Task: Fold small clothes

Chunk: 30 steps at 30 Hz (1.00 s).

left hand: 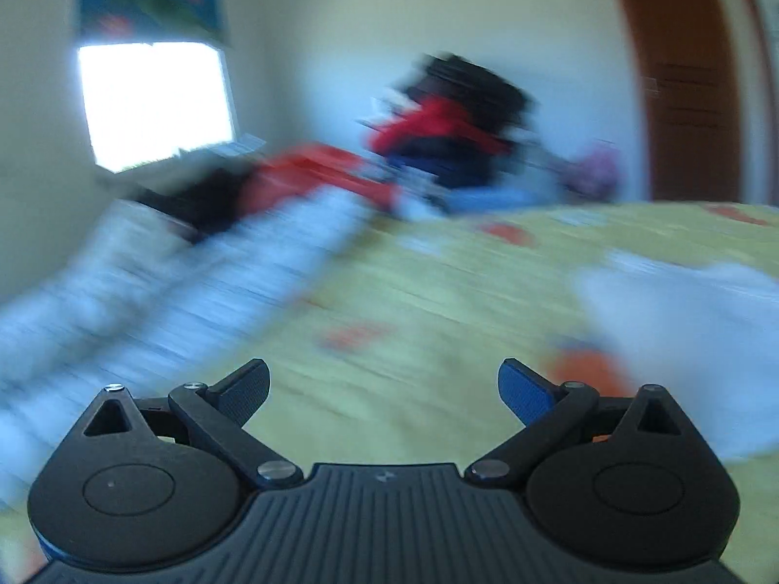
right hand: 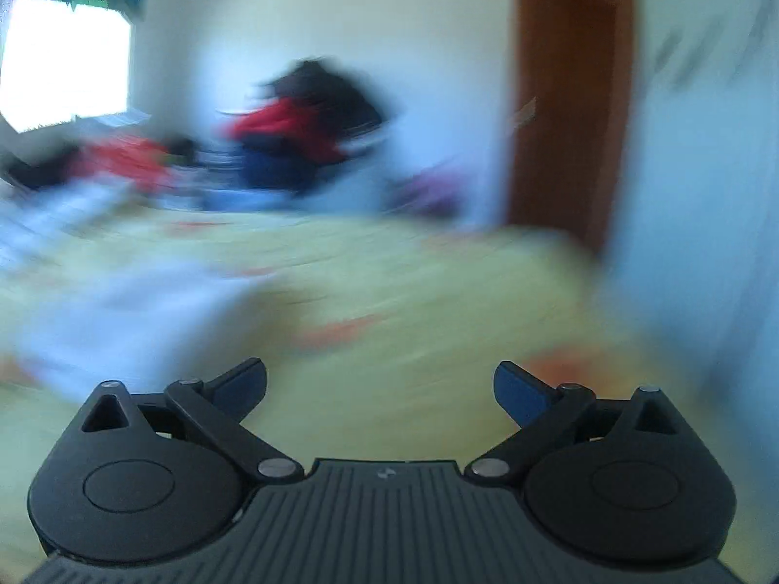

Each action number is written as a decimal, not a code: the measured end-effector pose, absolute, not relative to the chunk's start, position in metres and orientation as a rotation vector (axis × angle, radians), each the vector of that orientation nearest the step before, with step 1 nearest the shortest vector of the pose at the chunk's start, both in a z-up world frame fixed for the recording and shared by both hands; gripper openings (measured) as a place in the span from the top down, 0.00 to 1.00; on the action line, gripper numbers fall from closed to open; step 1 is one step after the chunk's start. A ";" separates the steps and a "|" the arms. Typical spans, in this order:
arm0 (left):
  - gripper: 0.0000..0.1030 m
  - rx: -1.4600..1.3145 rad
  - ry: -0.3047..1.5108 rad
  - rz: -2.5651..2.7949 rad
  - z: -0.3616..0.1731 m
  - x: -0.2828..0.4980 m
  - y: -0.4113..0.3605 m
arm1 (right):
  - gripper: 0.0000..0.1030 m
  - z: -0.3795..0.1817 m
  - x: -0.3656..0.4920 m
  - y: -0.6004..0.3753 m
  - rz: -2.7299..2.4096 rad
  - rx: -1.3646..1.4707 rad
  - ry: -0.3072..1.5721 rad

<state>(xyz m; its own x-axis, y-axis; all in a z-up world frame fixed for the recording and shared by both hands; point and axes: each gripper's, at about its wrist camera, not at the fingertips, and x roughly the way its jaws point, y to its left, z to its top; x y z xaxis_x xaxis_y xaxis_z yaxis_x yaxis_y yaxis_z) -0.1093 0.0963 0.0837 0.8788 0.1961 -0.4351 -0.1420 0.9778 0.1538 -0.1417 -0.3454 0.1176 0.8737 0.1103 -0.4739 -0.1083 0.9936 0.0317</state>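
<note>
Both views are motion-blurred. My left gripper is open and empty above a yellow-green bedspread. A pale white garment lies on the bedspread to its right. My right gripper is open and empty above the same bedspread. The pale garment lies to its left. Neither gripper touches the garment.
A light striped cloth runs along the bed's left side. A pile of red, black and blue clothes sits at the far end; it also shows in the right wrist view. A wooden door stands at the right, a bright window at the left.
</note>
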 end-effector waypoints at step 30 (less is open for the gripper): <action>0.00 0.040 0.730 -0.060 0.007 -0.097 -0.001 | 0.00 0.016 -0.090 -0.211 0.006 -0.030 0.731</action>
